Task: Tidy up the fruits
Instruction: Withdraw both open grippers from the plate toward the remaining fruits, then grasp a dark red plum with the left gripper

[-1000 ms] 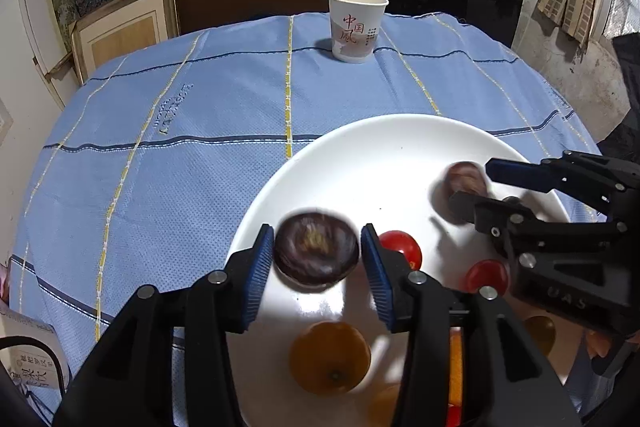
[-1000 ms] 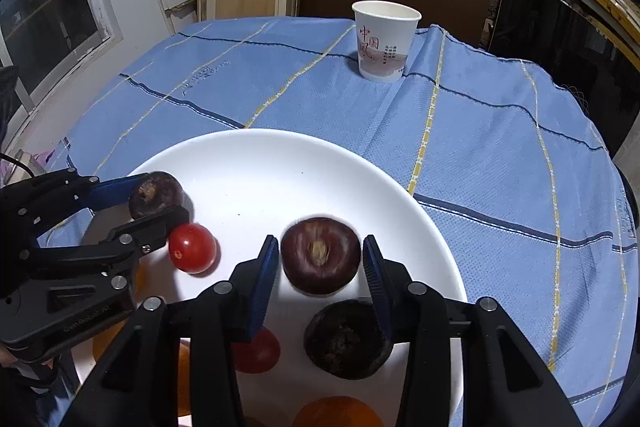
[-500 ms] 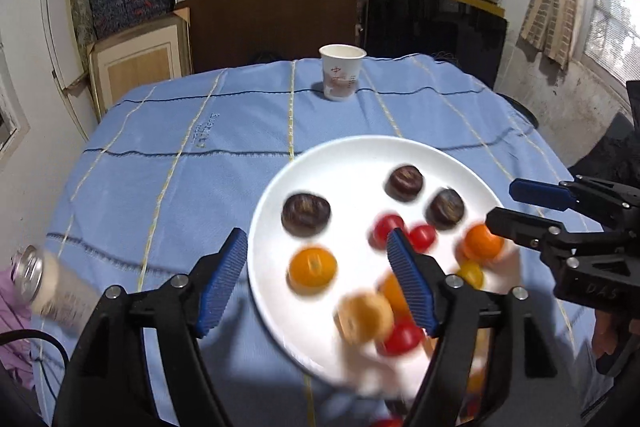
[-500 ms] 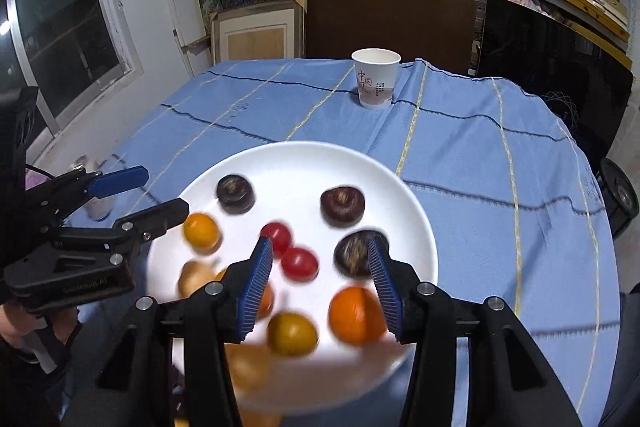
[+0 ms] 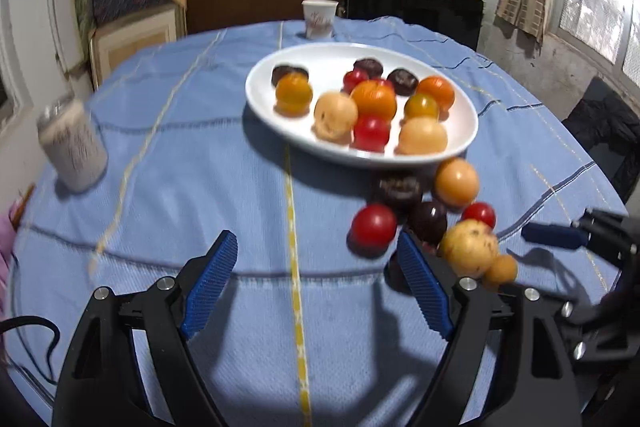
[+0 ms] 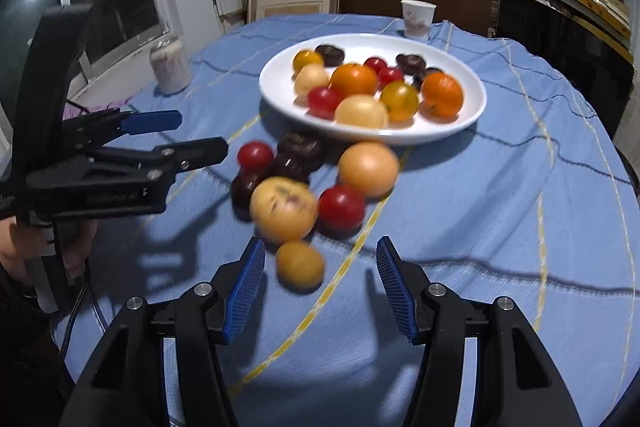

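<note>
A white plate (image 5: 460, 143) (image 6: 472, 115) on the blue tablecloth holds several fruits: oranges, red tomatoes, dark plums and pale yellow fruits. In front of it a loose heap lies on the cloth: a red tomato (image 5: 374, 225) (image 6: 255, 155), dark plums (image 5: 398, 188) (image 6: 302, 147), a pale orange fruit (image 5: 457, 182) (image 6: 368, 169), a spotted yellow fruit (image 5: 469, 247) (image 6: 283, 209) and a small orange fruit (image 6: 300, 265). My left gripper (image 5: 316, 279) is open and empty, left of the heap. My right gripper (image 6: 320, 285) is open and empty, the small orange fruit just ahead of its left finger.
A white paper cup (image 5: 319, 19) (image 6: 417, 18) stands behind the plate. A pale can (image 5: 74, 145) (image 6: 170, 67) stands at the table's left. Shelves, boxes and a dark screen lie behind the table. The table edge curves close on the right.
Both grippers have pulled back and down from the plate and opened wide. The dark plums they held now lie on the plate. The heap of loose fruits has come into view.
</note>
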Tool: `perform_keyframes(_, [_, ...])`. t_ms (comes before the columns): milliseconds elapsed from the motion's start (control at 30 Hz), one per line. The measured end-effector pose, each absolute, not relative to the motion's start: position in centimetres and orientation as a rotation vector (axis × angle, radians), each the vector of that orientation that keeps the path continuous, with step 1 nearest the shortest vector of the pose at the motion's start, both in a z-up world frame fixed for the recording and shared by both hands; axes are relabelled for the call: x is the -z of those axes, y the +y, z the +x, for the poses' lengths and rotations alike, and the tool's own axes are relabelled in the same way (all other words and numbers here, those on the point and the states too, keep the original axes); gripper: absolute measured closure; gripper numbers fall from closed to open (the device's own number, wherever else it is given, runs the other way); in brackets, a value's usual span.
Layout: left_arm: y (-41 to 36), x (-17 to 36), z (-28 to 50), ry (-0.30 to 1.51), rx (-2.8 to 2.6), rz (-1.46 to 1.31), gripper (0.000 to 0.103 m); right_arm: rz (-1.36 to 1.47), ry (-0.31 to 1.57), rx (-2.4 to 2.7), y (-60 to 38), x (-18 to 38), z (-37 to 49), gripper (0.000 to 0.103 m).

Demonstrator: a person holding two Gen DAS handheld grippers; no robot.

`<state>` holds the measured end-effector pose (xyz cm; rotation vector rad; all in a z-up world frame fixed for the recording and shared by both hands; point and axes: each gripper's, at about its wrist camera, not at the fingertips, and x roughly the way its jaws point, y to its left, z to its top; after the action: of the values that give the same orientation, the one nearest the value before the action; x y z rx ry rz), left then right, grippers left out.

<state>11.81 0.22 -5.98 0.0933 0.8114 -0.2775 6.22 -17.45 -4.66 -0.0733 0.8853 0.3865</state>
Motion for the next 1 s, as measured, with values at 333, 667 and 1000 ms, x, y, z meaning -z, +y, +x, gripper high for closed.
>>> perform_keyframes(333, [1.9,6.7,11.6,0.833,0.288,0.003,0.018,-0.037,0.938,-0.394,-16.7,5.8,6.8,0.06])
perform_keyframes(667, [0.5,6.6,11.3,0.834,0.356,0.05,0.018,0.067,0.908,-0.399,-18.3,5.7,6.0,0.074])
perform_keyframes(1000, [-4.8,8.3,11.0,0.9,0.387,0.33,0.028,0.148,0.879,-0.419,-20.0,5.4,5.8,0.072])
